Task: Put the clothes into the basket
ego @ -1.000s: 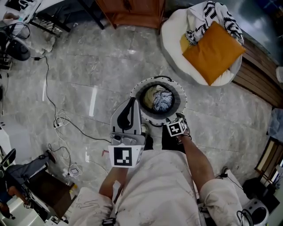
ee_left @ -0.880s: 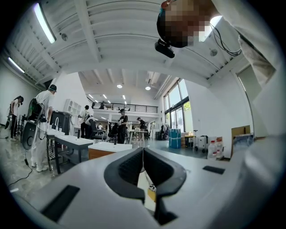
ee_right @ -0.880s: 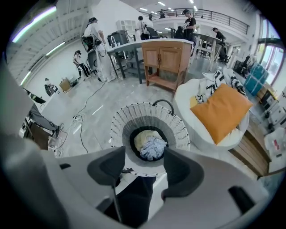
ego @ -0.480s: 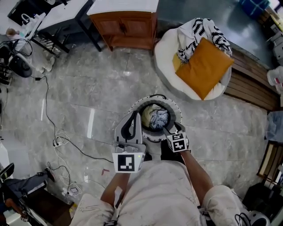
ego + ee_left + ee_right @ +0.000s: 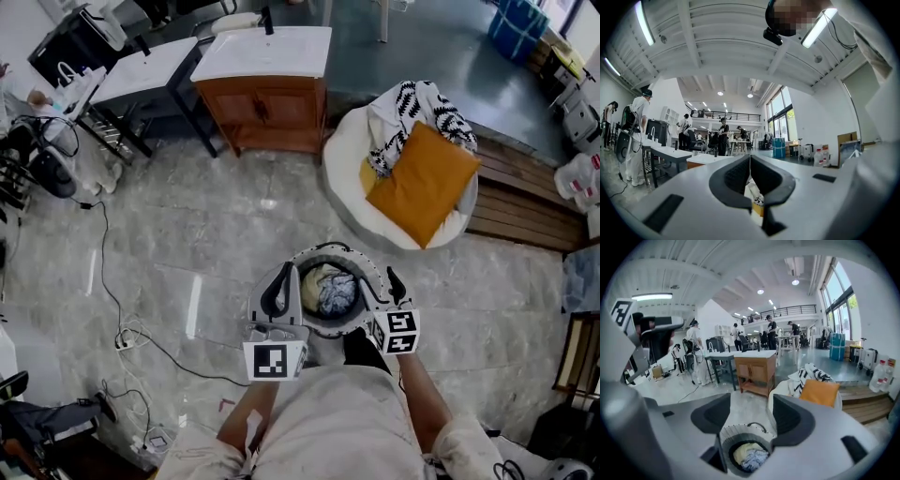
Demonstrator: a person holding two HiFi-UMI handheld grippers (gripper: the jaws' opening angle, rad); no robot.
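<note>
A round basket (image 5: 367, 265) with a white ribbed rim stands on the marble floor just ahead of me; it shows again in the right gripper view (image 5: 725, 437). Inside it lie a yellow garment (image 5: 323, 277) and a blue-white one (image 5: 337, 292). My left gripper (image 5: 287, 272) is at the basket's left rim, pointing away from me; its view has the jaws (image 5: 750, 159) shut with nothing between them. By the basket's right rim my right gripper (image 5: 380, 283) stands open and empty (image 5: 751, 414). A black-and-white patterned cloth (image 5: 412, 105) lies on a white beanbag (image 5: 347, 150).
An orange cushion (image 5: 424, 183) rests on the beanbag. A wooden cabinet (image 5: 267, 105) stands behind the basket, with tables to its left. A wooden platform (image 5: 525, 202) runs along the right. Cables (image 5: 122, 328) trail over the floor at left. People stand far off.
The head view has lifted, so more of the room shows and the basket looks smaller. My right gripper has drawn back from the basket's rim. The left gripper stays beside the basket.
</note>
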